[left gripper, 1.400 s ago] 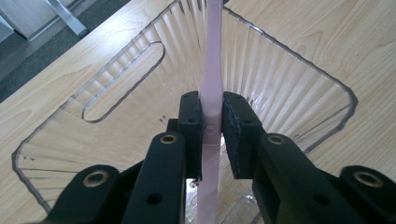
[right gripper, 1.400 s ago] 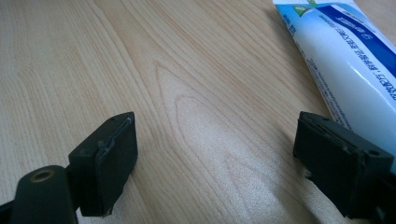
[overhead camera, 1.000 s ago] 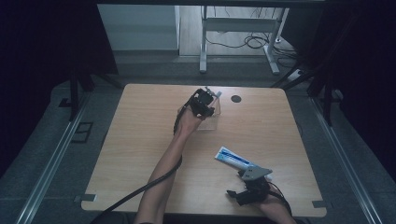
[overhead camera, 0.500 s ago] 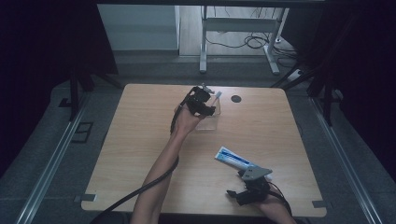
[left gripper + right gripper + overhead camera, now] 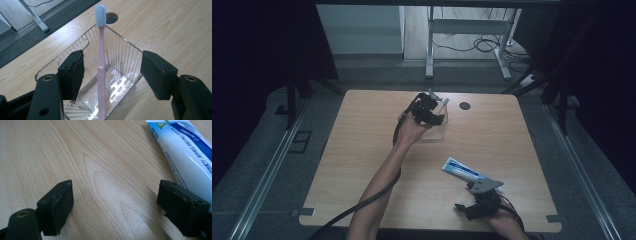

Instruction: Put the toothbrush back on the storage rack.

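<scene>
Left gripper (image 5: 112, 75): jaws just opened, spread, pads clear of pink toothbrush (image 5: 101, 65). Toothbrush stood in clear ribbed container (image 5: 125, 52) at table (image 5: 362, 150) far side, long axis near upright, bristles up; light, stiff, slick (grasp mid-handle). Right gripper (image 5: 115, 207): spread, empty, beside toothpaste tube (image 5: 185, 155).

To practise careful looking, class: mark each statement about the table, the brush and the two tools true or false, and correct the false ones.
1. The pink toothbrush stands in the clear container. True.
2. The left tool clamps the toothbrush. False: its pads stand apart from the handle, having just been opening.
3. The toothpaste tube lies inside the container. False: it lies on the table.
4. The right tool is open over bare wood. True.
</scene>
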The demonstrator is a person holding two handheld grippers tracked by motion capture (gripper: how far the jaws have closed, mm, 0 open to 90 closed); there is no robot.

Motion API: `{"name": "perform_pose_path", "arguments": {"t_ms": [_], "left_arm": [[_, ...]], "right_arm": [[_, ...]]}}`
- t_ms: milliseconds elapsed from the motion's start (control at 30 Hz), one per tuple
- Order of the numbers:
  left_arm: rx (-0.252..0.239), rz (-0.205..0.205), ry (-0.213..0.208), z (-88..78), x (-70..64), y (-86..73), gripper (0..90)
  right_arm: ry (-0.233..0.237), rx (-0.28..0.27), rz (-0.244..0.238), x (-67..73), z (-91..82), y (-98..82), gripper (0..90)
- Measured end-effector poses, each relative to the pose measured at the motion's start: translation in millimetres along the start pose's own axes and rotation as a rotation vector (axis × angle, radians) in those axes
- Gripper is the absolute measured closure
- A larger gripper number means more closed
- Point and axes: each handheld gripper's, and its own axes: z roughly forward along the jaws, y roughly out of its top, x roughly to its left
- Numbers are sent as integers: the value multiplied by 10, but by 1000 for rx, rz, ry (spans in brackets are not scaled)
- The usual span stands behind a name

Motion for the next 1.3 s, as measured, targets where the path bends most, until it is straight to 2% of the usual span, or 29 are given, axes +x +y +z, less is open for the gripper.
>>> {"name": "perform_pose_path", "arguments": {"t_ms": [533,800,1300], "left_arm": [[-21,-22,-40,-165,-1,-80,333],[-28,-37,-71,-279,-9,-162,308],[-42,-35,-99,-457,-78,-347,302]], "right_arm": [[-5,1,-2,4,1,1,136],[-31,-1,24,33,11,9,135],[-39,1,26,40,21,14,123]]}}
